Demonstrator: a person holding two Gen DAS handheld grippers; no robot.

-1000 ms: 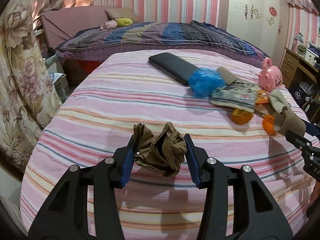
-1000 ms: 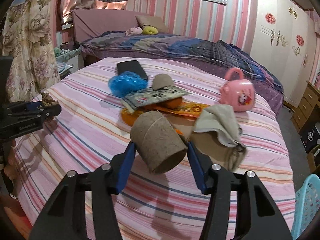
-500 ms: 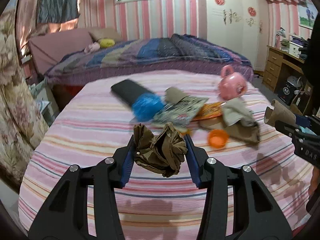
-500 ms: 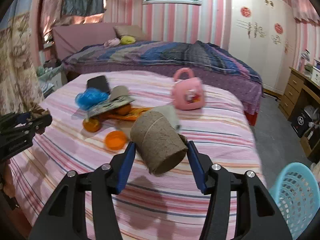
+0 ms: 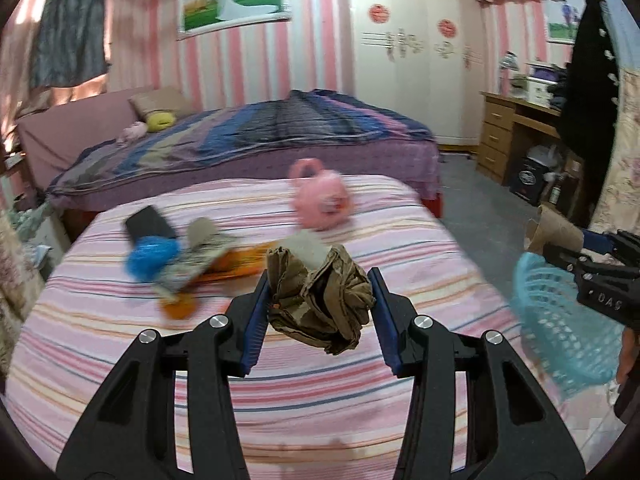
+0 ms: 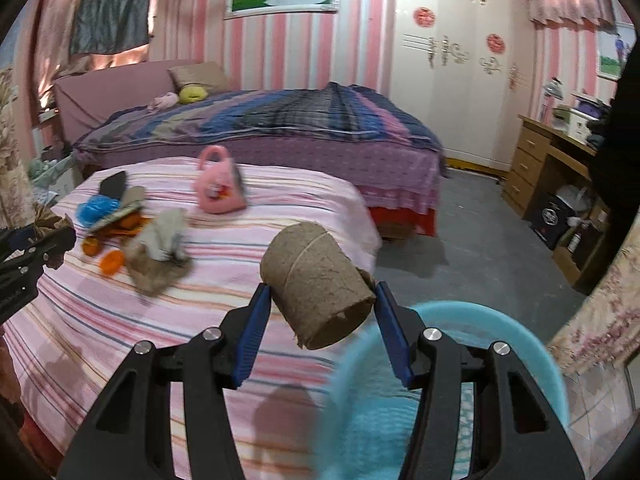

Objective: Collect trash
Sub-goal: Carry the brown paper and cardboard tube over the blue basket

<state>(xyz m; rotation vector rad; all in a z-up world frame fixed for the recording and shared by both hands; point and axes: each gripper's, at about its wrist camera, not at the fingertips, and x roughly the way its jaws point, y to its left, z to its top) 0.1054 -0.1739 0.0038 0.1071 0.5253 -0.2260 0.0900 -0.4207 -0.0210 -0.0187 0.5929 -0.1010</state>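
We log: left gripper (image 5: pixel 318 300) clamping crumpled brown paper (image 5: pixel 320 300); right gripper (image 6: pixel 322 322) clamping cardboard roll (image 6: pixel 318 284); blue basket (image 6: pixel 520 344) beneath it; pink bag (image 5: pixel 322 202) on striped bed (image 5: pixel 280 400). Right view alone shows the basket's interior.

The right hand-held gripper (image 6: pixel 322 326) clamps a cardboard roll (image 6: pixel 318 284) just above a blue basket's rim (image 6: pixel 532 344).
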